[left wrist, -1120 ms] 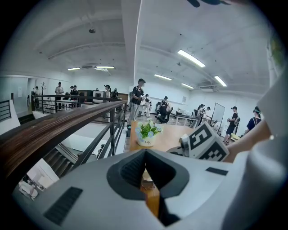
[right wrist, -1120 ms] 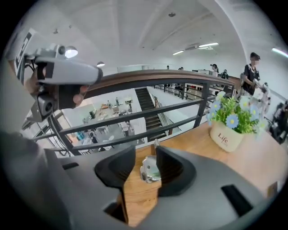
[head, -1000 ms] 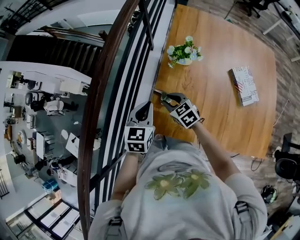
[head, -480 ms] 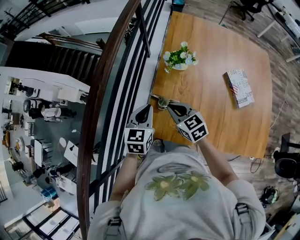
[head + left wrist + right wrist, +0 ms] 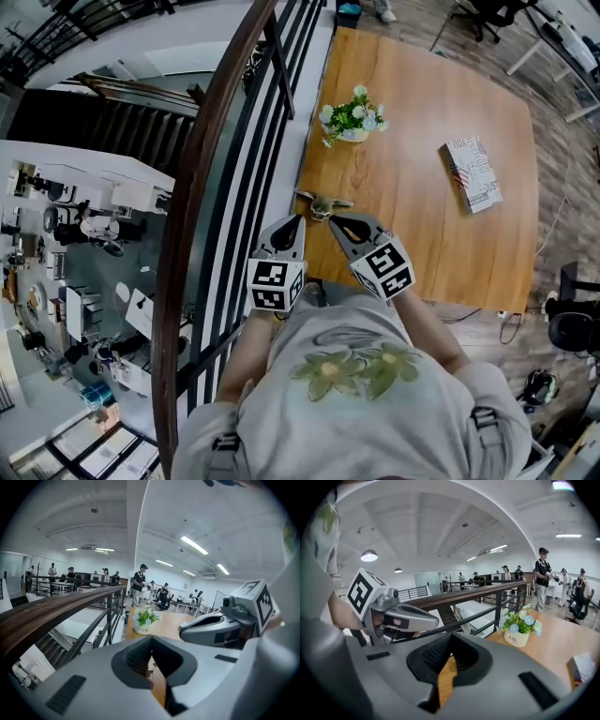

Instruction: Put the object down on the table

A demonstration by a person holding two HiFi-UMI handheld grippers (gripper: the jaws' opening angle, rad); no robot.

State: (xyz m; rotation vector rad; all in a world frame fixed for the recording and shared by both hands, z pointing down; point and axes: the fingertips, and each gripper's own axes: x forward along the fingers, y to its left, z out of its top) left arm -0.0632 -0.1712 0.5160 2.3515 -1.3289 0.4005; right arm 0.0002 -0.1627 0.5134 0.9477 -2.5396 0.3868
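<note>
A small greenish-grey object (image 5: 319, 204) lies on the wooden table (image 5: 422, 225), close to its left edge. My right gripper (image 5: 335, 219) hovers just behind it, jaws shut and empty, apart from the object. My left gripper (image 5: 294, 219) is beside it to the left, over the table's edge by the railing, also shut with nothing in it. In the right gripper view the right gripper (image 5: 450, 637) has its jaws meeting at the tips, with only table wood showing behind them. The left gripper view shows the left gripper (image 5: 151, 638) the same way.
A white pot of flowers (image 5: 352, 116) stands at the far left of the table and a book (image 5: 472, 173) lies to the right. A dark wooden handrail (image 5: 202, 187) with black bars runs along the table's left side, with a stairwell beyond. People stand far off.
The right gripper was open around the small object a second ago. It has let go, drawn back toward the person and shut. The object stays on the table.
</note>
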